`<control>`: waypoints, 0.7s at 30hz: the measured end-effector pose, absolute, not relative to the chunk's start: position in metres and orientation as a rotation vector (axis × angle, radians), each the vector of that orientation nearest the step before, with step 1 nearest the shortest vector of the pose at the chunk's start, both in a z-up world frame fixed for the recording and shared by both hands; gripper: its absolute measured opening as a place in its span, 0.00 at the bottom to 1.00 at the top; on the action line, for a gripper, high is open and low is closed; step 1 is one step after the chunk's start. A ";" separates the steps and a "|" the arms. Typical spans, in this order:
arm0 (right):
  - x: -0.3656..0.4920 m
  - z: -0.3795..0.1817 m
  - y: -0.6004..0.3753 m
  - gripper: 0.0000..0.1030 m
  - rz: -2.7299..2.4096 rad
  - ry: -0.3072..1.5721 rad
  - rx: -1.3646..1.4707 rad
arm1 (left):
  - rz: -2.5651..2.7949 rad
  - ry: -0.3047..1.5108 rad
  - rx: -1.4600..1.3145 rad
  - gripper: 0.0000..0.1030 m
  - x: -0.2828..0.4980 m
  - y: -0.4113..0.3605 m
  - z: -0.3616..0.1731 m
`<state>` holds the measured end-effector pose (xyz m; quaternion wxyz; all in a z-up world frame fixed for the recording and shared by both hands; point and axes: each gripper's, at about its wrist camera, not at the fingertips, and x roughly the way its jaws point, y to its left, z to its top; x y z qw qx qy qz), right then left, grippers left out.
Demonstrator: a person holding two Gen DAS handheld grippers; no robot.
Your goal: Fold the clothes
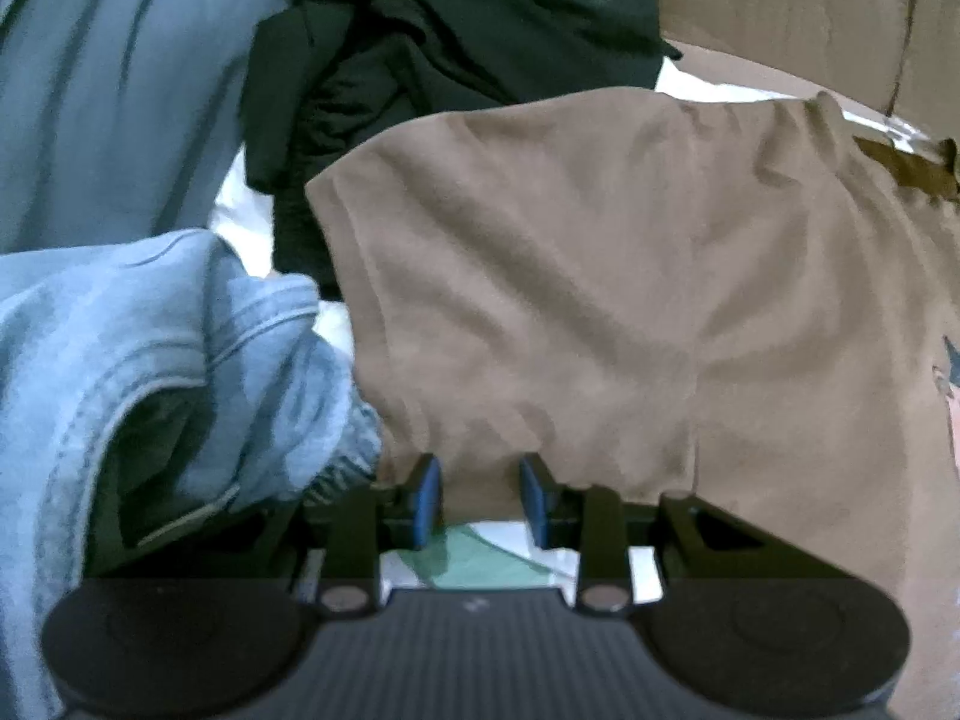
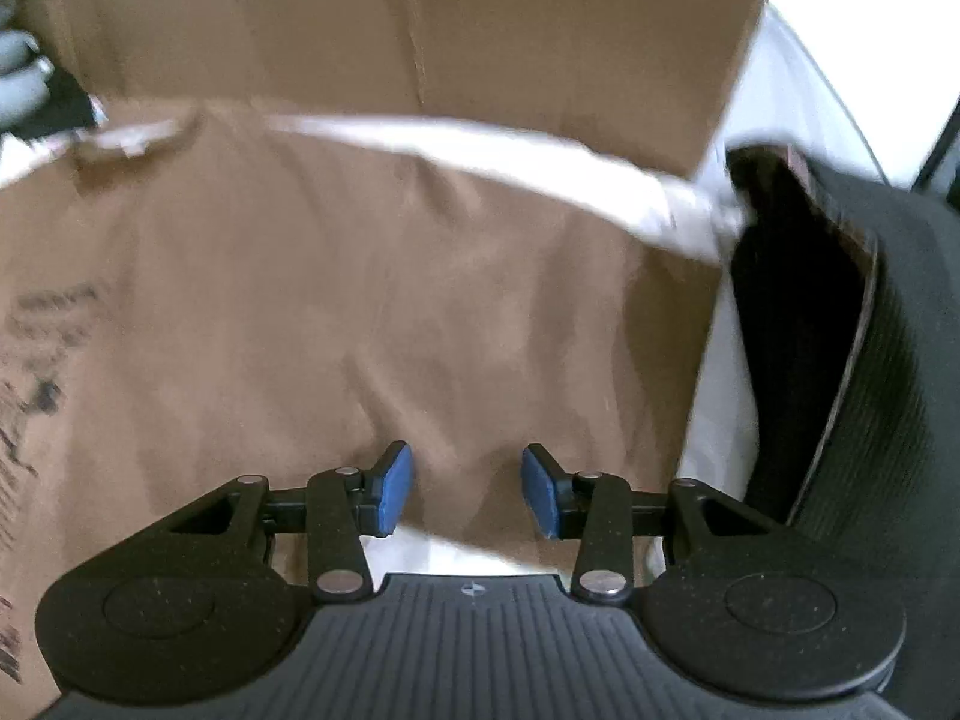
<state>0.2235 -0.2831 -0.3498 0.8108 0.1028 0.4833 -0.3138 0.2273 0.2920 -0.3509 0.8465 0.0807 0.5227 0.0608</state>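
Left wrist view, we see our left gripper (image 1: 480,495) partly parted around the tan garment's (image 1: 600,270) hem, grip unclear, right gripper (image 2: 467,492) parted over it, cardboard box (image 2: 420,18) behind, contents hidden.

A cardboard box (image 2: 420,30) stands behind, its brown wall upright on a white surface (image 2: 720,420); a dark ribbed object (image 2: 870,360) lies right.

Denim heap (image 1: 180,360) and black garments (image 1: 420,60) (piled) crowd the left.
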 end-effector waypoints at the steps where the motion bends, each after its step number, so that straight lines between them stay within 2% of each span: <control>1: 0.219 -0.353 -0.282 0.44 -0.672 1.054 0.206 | 0.141 1.104 0.177 0.34 0.227 0.294 -0.351; 6: 0.201 -0.354 -0.276 0.42 -0.689 1.135 0.101 | 0.185 1.108 0.184 0.33 0.224 0.300 -0.344; 7: 0.198 -0.351 -0.276 0.35 -0.701 1.156 0.083 | 0.189 1.106 0.196 0.31 0.222 0.297 -0.341; 8: 0.195 -0.347 -0.275 0.35 -0.699 1.156 0.085 | 0.182 1.101 0.198 0.31 0.220 0.295 -0.337; 14: 0.169 -0.315 -0.275 0.34 -0.557 1.023 0.257 | 0.145 1.068 0.146 0.31 0.201 0.280 -0.312; 21: 0.158 -0.332 -0.275 0.34 -0.414 0.983 0.455 | 0.096 1.090 0.132 0.31 0.183 0.255 -0.306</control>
